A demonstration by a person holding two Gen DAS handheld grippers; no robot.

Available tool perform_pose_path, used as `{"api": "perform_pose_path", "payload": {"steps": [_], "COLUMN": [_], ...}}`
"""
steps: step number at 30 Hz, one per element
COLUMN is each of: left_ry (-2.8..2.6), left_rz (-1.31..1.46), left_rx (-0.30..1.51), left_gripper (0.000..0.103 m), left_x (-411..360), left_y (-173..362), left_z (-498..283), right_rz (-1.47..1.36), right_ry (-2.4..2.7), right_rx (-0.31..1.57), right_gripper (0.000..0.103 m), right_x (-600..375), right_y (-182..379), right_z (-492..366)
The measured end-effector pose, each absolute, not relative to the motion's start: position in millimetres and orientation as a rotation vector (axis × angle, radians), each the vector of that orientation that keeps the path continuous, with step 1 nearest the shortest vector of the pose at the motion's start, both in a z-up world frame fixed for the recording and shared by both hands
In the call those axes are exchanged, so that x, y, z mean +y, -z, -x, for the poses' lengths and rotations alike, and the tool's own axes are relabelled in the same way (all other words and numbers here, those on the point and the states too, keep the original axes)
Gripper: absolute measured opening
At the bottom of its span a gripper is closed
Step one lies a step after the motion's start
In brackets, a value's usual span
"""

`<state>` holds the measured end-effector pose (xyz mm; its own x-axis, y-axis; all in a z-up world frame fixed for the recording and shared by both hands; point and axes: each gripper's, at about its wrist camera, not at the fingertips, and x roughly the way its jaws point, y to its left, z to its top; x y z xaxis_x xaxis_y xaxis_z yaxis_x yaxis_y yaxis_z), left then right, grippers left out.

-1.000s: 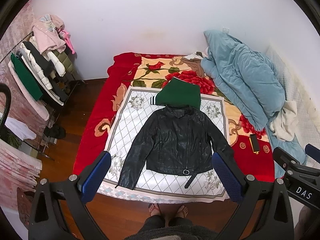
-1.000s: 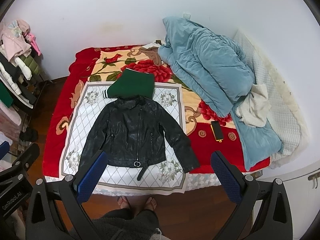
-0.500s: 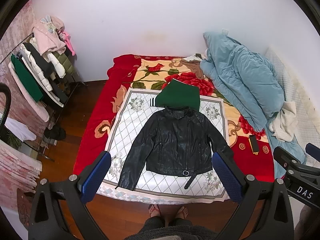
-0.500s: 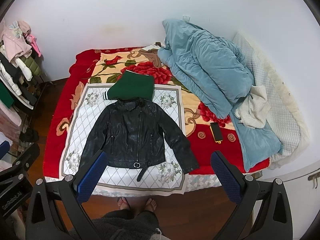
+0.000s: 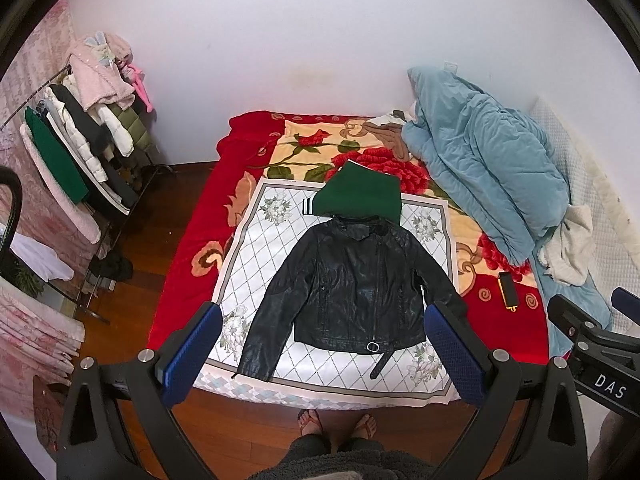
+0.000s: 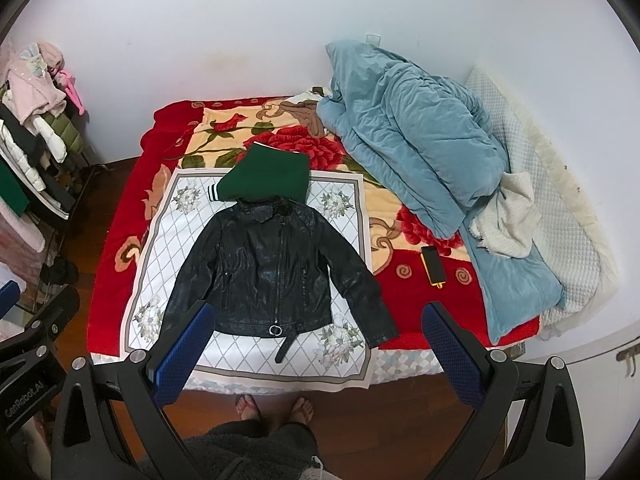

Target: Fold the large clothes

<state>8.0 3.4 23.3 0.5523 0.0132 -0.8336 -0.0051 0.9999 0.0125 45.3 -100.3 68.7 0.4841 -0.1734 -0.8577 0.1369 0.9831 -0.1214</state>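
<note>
Left wrist view: black leather jacket (image 5: 356, 284) flat at center, green garment (image 5: 360, 200) at 12 o'clock, both grippers (image 5: 324, 354) (image 6: 316, 350) wide apart, empty.

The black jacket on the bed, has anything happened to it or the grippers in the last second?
Nothing visibly changed. The black jacket lies spread flat, untouched, the green garment at its collar. The left gripper and right gripper hang open above the bed's near edge, holding nothing.
</note>
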Motion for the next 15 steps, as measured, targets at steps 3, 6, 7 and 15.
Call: {"api": "perform_pose_path", "payload": {"steps": [3,6,7,15], "left_ry": [-0.01,-0.009,-0.009,-0.009], "left_rz": [-0.01,-0.009,-0.01,-0.007], "left_rx": [0.985,0.984,0.984,0.981], "left_gripper": [0.103,0.103,0.103,0.103], "left_x": [4,5,5,5], "left_y": [-21,-23,-22,-25], "left_z": [-6,-7,-6,-9], "right_rz": [0.036,0.038,0.038,0.037], "right_ry": [0.19,0.187,0.186,0.184], "right_rx": [1.048,1.047,1.046,1.046], "right_gripper": [0.103,0.103,0.103,0.103], "right_x": [-100,-99,-98,-95], "right_y": [-65,-70,-72,-73], "right_z": [-43,-44,-45,-44]}}
